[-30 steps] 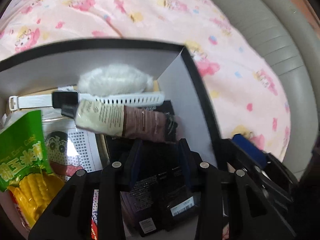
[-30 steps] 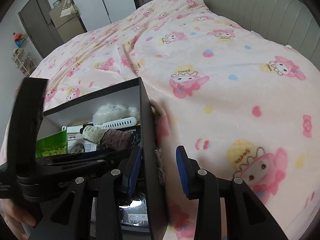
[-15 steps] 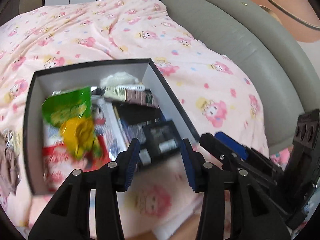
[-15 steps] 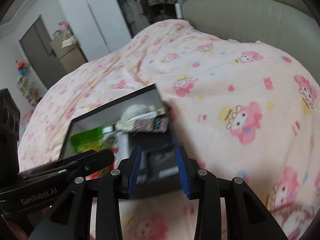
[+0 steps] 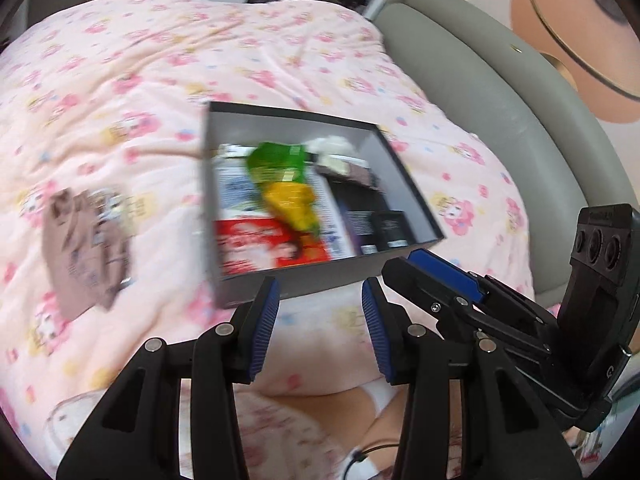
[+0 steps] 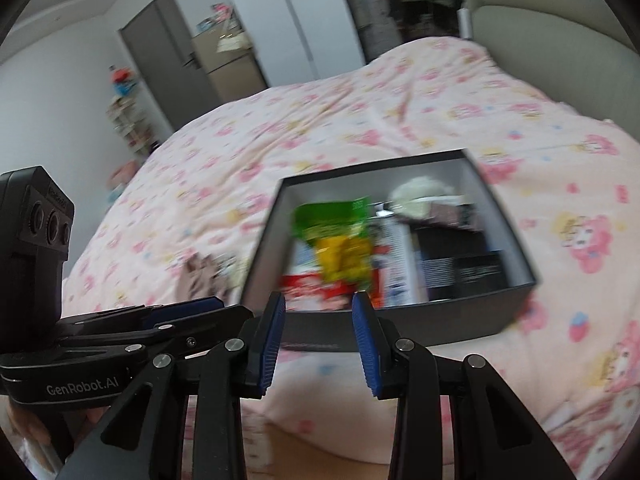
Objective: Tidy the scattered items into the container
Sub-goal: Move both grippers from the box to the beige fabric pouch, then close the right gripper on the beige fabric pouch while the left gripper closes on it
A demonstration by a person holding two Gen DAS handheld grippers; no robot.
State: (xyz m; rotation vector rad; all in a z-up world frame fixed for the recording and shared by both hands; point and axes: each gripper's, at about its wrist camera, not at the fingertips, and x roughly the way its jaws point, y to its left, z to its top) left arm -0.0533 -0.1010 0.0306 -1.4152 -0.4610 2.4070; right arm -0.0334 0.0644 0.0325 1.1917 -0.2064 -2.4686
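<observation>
Box (image 5: 308,280) sits open on the pink bedspread (image 5: 120,80), packed with a green snack bag (image 5: 280,164) and packets, so I judge it nearly filled. I hold both the left gripper (image 5: 318,320) and the right gripper (image 6: 318,336) open and empty, short of its near wall. Only my left view clearly shows the brown pouch (image 5: 86,248) lying outside on the bedspread.

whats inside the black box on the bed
The black box holds a green-and-yellow snack bag lying on top, a red packet, dark boxes and something fluffy white. Anything underneath is hidden.
</observation>
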